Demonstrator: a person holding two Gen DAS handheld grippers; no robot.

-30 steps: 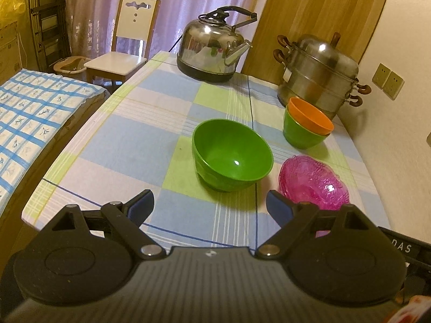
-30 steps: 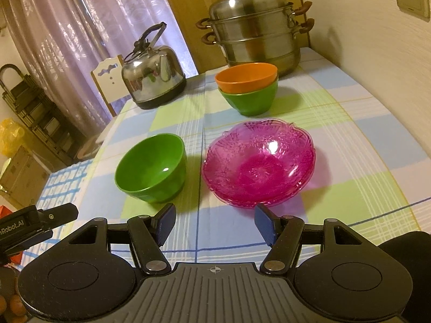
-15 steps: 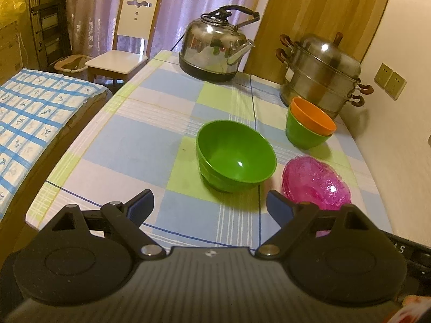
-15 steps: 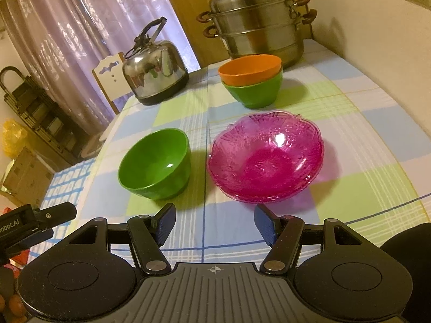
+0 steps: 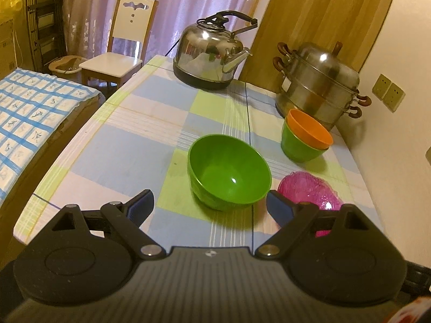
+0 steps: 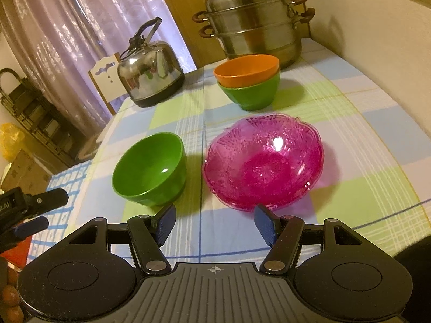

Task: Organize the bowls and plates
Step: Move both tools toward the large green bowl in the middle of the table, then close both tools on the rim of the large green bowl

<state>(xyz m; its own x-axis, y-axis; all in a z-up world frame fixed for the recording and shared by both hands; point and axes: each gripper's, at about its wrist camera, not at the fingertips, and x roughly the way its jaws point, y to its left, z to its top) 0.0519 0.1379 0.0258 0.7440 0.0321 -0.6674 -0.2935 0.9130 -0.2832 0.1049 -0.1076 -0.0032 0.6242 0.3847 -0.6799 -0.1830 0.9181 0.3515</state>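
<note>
I held my left hand-held gripper [image 5: 210,206] above the near edge of the bench [image 5: 129,134], its jaws spread wide and empty, the lone green bowl [image 5: 229,172] standing just beyond them. My right hand-held gripper [image 6: 214,222] hovered with jaws parted and empty too, in front of the pink glass dishes [image 6: 265,161], which sat nested just beside that green bowl. Farther back, an orange bowl [image 6: 246,70] sat nested inside another green bowl [image 6: 250,94], near the steel steamer pot [image 6: 256,18]. A kettle [image 6: 149,76] stood at the far end.
</note>
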